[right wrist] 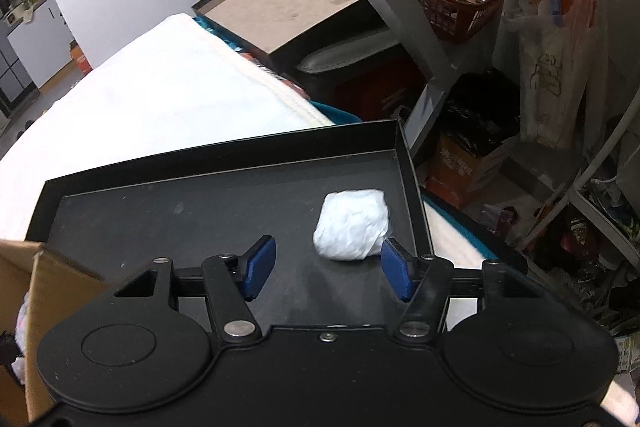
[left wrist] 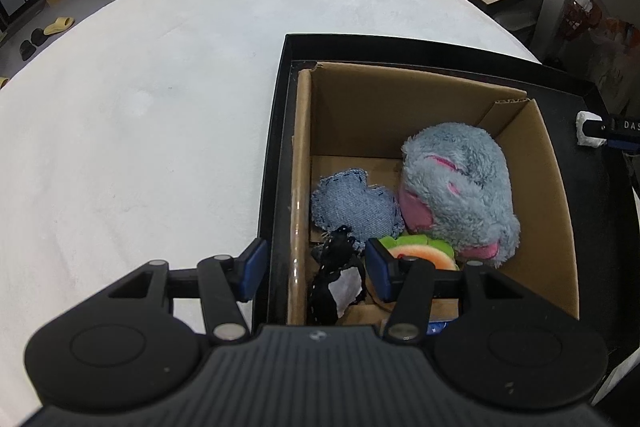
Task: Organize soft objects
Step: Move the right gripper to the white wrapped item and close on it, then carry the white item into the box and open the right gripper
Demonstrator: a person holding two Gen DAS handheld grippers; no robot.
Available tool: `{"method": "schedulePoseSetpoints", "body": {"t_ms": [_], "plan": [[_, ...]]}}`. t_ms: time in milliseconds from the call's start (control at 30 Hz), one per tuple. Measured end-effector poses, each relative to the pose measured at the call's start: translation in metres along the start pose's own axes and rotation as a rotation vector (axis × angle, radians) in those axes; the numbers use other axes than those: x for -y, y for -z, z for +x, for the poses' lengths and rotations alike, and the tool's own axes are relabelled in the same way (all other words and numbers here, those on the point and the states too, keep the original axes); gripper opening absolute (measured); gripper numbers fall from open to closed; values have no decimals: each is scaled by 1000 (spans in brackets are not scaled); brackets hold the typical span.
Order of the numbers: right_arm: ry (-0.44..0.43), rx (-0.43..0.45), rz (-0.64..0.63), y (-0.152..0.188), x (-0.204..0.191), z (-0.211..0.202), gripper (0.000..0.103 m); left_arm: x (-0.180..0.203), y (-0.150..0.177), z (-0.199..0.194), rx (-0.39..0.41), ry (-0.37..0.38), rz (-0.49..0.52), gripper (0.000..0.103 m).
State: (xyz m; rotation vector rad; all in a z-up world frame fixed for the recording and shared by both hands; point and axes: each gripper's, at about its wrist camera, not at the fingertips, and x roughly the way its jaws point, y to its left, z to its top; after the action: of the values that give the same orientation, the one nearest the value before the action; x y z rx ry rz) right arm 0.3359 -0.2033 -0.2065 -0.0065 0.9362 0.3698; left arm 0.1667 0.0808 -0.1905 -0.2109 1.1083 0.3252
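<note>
1. I judge the step in hand to be the pickup of the last loose soft thing: the white lump (right wrist: pixel 351 225) lies on the bare floor of the black tray (right wrist: pixel 224 195), near its far right corner, outside the cardboard box (left wrist: pixel 420 107).

2. My right gripper (right wrist: pixel 328 269) hangs just short of the lump, jaws spread and empty. Its right pad (right wrist: pixel 396 269) sits right against the lump's near edge; whether it touches I cannot tell from this angle. The lump is not between the pads.

3. My left gripper (left wrist: pixel 316 269) stands over the near left wall of the box, jaws spread, one finger outside the wall and one inside. It pinches nothing that I can see, though the black strap (left wrist: pixel 332 279) lies close under the gap.

4. The box already holds the grey plush toy (left wrist: pixel 456 199), the denim heart (left wrist: pixel 356 207) beside it, and a green and orange toy (left wrist: pixel 424 251) partly hidden by my finger.

5. The next move calls for shifting the right gripper forward and rightward until the lump sits between both pads, then closing gently, since it looks squashy, and carrying it to the box.
</note>
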Motion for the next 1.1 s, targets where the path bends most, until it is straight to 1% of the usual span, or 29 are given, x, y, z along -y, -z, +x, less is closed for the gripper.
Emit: {"method": "schedulePoseSetpoints", "body": {"t_ms": [67,167,300,400,500,533,633,800,1100], "plan": [[19,-5,-7,-2,1,5,58,1,-1,1,-3,0,0,52],[24,-8,-1,-5,4,10,58,2,-4,2,-8,4,1,52],[41,-10,-6,-8,5,16,58,3,-4,1,10,17,10,52],[51,-8,-23,-10,5,20,58,1,-2,7,-8,18,-3,52],[74,-28,-31,-10,6,27,57,0,-1,6,-6,28,-11,52],[77,-29,-39,-9,5,27,55,-1,-1,5,-4,29,-10,52],[76,-61,-48,-7,3,28,42,-3,0,4,2,32,-13,52],[66,-77,-28,2,3,20,41,-6,5,-1,16,47,-17,52],[61,-57,-35,10,-7,-11,41,-13,11,-15,46,90,-27,52]]}}
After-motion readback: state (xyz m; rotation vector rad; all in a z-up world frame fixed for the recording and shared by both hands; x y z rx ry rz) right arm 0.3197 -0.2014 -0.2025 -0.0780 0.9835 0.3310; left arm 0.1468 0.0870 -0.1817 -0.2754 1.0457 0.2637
